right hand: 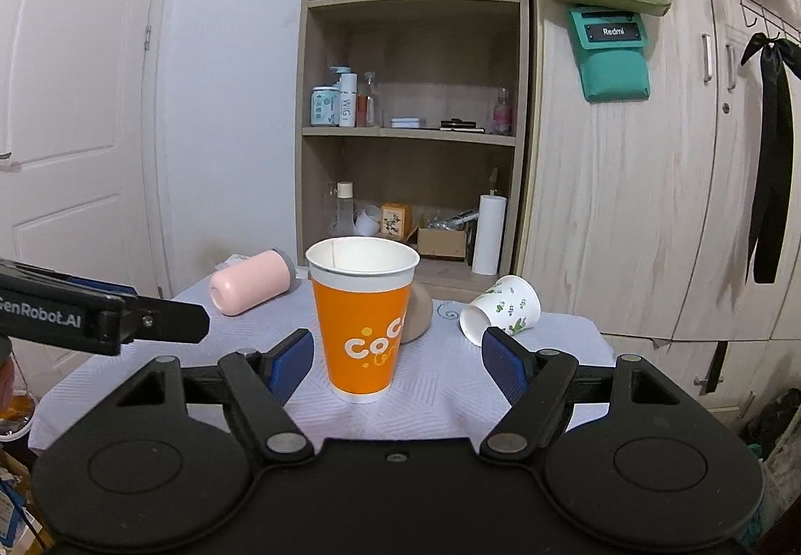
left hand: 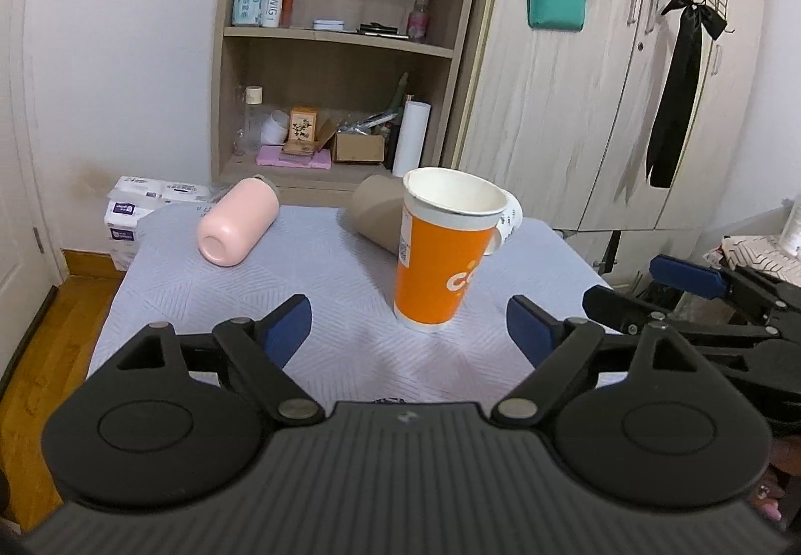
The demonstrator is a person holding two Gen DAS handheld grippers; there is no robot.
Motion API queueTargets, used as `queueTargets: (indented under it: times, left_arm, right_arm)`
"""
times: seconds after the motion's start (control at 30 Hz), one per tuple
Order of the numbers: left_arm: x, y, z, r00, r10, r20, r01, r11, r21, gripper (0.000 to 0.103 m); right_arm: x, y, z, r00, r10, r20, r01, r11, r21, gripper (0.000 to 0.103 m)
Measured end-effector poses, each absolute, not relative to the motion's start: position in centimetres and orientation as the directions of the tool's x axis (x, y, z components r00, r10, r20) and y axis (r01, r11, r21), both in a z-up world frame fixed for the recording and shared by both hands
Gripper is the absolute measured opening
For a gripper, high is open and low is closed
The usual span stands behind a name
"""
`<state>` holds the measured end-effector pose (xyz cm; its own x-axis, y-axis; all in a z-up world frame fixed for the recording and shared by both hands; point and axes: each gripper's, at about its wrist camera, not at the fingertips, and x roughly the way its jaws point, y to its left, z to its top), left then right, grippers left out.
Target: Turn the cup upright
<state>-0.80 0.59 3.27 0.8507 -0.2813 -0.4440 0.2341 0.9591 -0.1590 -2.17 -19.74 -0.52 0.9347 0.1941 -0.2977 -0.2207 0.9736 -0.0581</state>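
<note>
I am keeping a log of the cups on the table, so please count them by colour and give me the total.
Orange cup, standing upright: 1
Pink cup, lying on its side: 1
Beige cup, lying on its side: 1
White cup with green leaves, lying on its side: 1
Total: 4

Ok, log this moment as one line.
orange cup: upright on table | pink cup, leaf-print cup: on their sides | left gripper: open | right gripper: open, empty
</note>
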Motion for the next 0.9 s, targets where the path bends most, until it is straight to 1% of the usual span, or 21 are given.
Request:
queueTargets:
  times: [0.13,0.3,0.37,0.4,0.43,0.47,0.63,0.9]
  left_arm:
    - [-1.5,0.5,3.3,0.865,-0.246,-0.437,0.210,0.969,-0.129,0.086]
    - [-2.5,0.7,3.0,0.880,-0.221,-0.420,0.191,0.975,-0.112,0.093]
    - [-2.7,0.8,2.8,0.882,-0.217,-0.418,0.186,0.976,-0.114,0.096]
    - [-2.8,0.8,2.8,0.884,-0.214,-0.415,0.184,0.977,-0.111,0.097]
    - [-2.9,0.9,2.7,0.886,-0.208,-0.415,0.179,0.978,-0.108,0.101]
    - [-3.0,0.9,2.6,0.888,-0.196,-0.416,0.167,0.980,-0.106,0.103]
    - [-3.4,1.4,2.5,0.898,-0.150,-0.413,0.119,0.988,-0.100,0.103]
    - [-3.9,2.2,2.2,0.896,-0.091,-0.434,0.066,0.995,-0.073,0.103]
  right_arm:
    - [-2.9,-20.0,-0.6,0.941,0.176,-0.290,-0.199,0.979,-0.053,0.079]
    - [-4.2,-19.9,-0.6,0.952,0.138,-0.274,-0.167,0.983,-0.083,0.080]
    - [-4.6,-19.9,-0.5,0.956,0.128,-0.265,-0.156,0.984,-0.088,0.090]
    - [-4.8,-19.9,-0.5,0.957,0.127,-0.260,-0.154,0.984,-0.085,0.094]
    - [-4.9,-19.9,-0.5,0.958,0.126,-0.256,-0.152,0.985,-0.085,0.099]
    - [-5.2,-19.9,-0.5,0.961,0.119,-0.251,-0.145,0.985,-0.088,0.102]
    - [-5.7,-19.6,-0.7,0.967,0.095,-0.234,-0.120,0.988,-0.096,0.103]
    - [-5.9,-19.3,-1.0,0.966,0.074,-0.247,-0.102,0.989,-0.103,0.103]
